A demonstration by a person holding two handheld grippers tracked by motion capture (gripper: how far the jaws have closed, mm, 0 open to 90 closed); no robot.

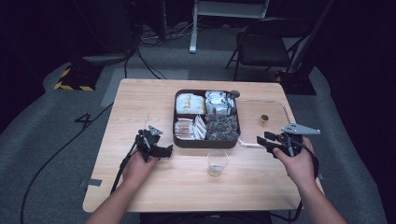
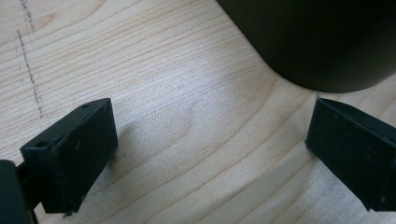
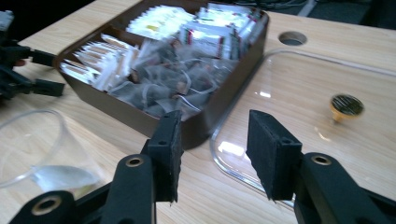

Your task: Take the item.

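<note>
A dark brown box (image 1: 205, 142) sits mid-table, its four compartments packed with tea bags (image 1: 223, 127) and paper sachets (image 1: 190, 103). Right of it a clear lid (image 1: 276, 111) lies flat, a small gold knob (image 1: 264, 119) on it. In front stands a clear cup (image 1: 217, 162). My left gripper (image 1: 167, 151) is open, low over bare wood beside the box's front left corner (image 2: 327, 42), its jaws (image 2: 210, 135) holding nothing. My right gripper (image 1: 262, 140) is open too, pointing at the box wall (image 3: 224, 100) and the lid's edge (image 3: 233, 163), jaws (image 3: 215, 140) empty.
The round hole in the tabletop (image 1: 235, 93) lies behind the box. A folding chair (image 1: 261, 46) and cables (image 1: 144, 60) are on the floor beyond the table. Bare wood stretches along the table's left side and front edge (image 1: 187, 205).
</note>
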